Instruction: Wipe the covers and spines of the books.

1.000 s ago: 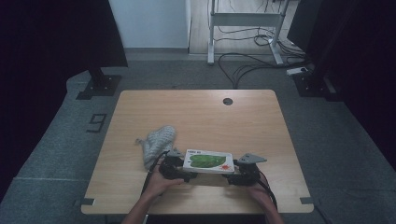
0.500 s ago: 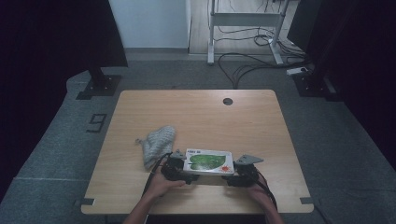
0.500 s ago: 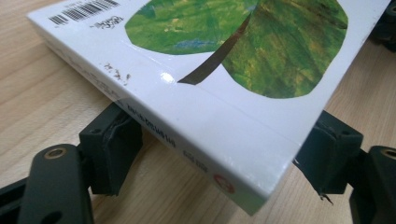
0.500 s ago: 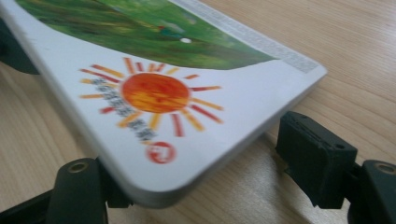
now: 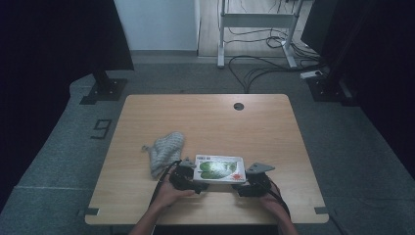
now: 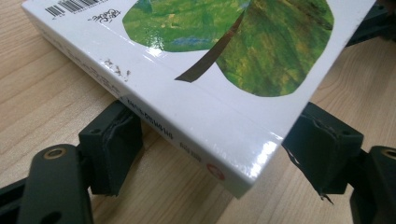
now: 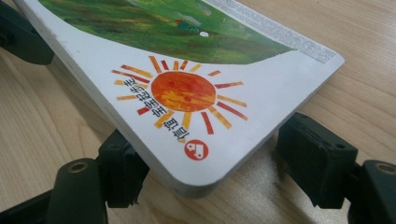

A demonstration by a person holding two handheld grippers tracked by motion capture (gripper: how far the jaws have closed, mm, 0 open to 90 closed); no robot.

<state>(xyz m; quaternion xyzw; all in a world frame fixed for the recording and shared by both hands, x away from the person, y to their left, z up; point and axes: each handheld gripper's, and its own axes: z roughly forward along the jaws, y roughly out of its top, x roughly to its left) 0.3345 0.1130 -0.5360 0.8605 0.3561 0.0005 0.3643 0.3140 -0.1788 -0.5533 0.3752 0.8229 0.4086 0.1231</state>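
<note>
A white picture book (image 5: pixel 219 168) is lying near the wooden table's (image 5: pixel 205 117) front edge, its corners sitting between the wide-open left tongs (image 6: pixel 217 154) and right tongs (image 7: pixel 205 170), neither visibly pressing it.

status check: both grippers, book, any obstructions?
Left gripper and right gripper: jaws open, straddling near corners of the book. Book flat on table. Grey cloth beside it, clear.

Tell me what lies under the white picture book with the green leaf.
Under the white picture book with the green leaf is the light wooden table. At its near corners, shadowed wood shows beneath. The tabletop under its middle is covered.
</note>
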